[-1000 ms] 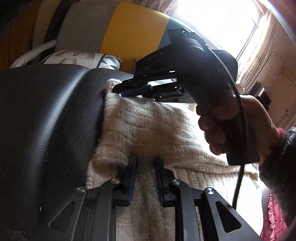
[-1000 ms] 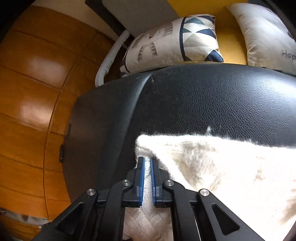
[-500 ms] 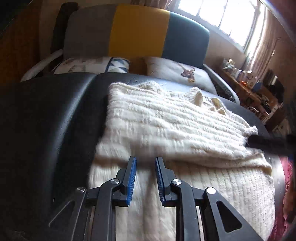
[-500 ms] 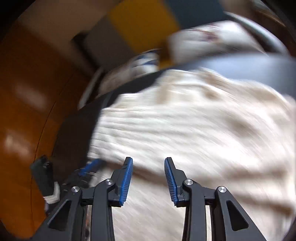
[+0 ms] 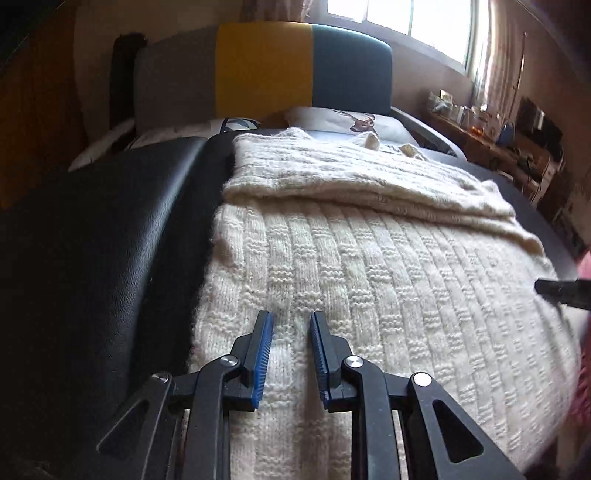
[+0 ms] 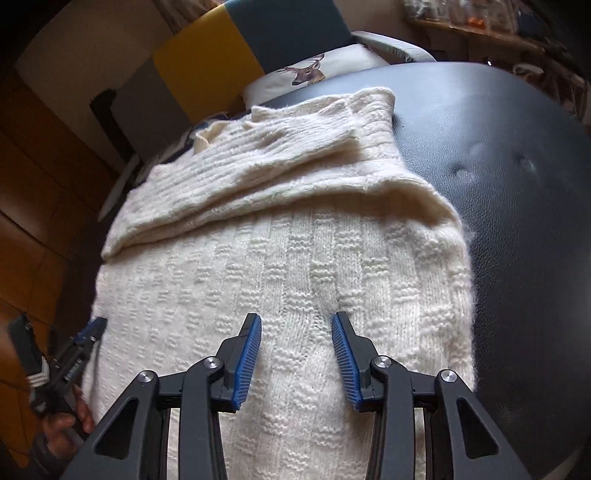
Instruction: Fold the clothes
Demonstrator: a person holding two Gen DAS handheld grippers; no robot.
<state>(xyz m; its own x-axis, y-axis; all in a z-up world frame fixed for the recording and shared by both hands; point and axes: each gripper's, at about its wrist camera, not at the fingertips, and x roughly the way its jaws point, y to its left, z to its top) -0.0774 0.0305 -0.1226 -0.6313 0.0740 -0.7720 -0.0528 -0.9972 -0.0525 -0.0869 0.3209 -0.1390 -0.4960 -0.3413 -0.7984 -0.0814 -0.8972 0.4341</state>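
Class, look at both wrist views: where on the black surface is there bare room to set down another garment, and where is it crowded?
Bare black surface lies left of the cream sweater, and again to its right. The middle is taken by the sweater; pillows crowd the far edge.

— What runs out of frame? — The cream sweater (image 5: 369,295) at its near hem, in both wrist views.
— And the blur? — A pink garment (image 5: 583,387) smears at the left view's right edge; shelf clutter (image 5: 480,125) is illegible.

You get daylight from the window (image 5: 436,26) at one o'clock, blown out with glare, dim corners, fisheye bending at every edge, and motion blur at four o'clock.
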